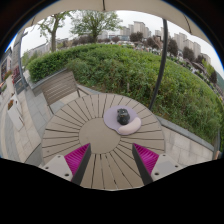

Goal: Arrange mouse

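Tongs [110,150] spread wide, empty, nothing between the two fingers; pink pads [75,158] facing each other across bare slats. Held low over the near edge of a round slatted wooden table [65,125], pointing toward its middle.

Ahead of the fingertips and a little to the right of their centre line: a white mouse [129,127], resting on a pale round mat [109,120]. Apart from the tongs, with open slats between. Closer to the right finger than to the left. Long axis hard to read from here, but seemingly crosswise to the fingers rather than in line with them. Just behind the mouse, touching or nearly so, a small dark cylinder [123,116], perhaps a cup, also on the mat.

Likely step in hand: the approach, before any grasp. Probably needs a push forward with a slight drift right to bring the mouse between the pads. If truly crosswise, also a turn of the wrist, so as to close across the narrow sides and not the ends. Some risk of knocking the dark cylinder with the right fingertip on the way in.

Beyond the table: a wooden chair [60,86], then a thick green hedge [110,65] and distant buildings.
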The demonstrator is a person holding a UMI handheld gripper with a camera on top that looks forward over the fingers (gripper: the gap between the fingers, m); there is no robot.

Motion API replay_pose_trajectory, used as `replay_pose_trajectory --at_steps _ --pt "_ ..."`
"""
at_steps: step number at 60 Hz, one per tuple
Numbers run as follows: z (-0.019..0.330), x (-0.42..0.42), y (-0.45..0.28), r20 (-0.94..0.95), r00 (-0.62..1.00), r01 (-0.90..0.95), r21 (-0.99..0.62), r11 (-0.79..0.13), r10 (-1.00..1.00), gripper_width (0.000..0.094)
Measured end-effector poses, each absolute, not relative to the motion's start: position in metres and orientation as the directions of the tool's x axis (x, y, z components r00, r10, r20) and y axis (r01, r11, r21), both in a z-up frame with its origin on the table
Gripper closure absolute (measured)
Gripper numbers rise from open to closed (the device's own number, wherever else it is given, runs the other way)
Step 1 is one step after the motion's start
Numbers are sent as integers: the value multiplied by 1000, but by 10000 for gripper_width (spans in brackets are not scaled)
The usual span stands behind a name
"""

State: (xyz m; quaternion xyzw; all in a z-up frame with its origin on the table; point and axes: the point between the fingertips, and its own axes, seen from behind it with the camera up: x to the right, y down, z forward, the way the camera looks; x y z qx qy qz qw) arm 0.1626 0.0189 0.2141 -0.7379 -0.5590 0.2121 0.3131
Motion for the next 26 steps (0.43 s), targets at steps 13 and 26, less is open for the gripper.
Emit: replay_pose_trajectory --at_steps 13,26 --pt "215 197 -14 48 285 693 -700 -172 957 91" --pt "219 201 -30 41 274 684 -710 -165 961 91"
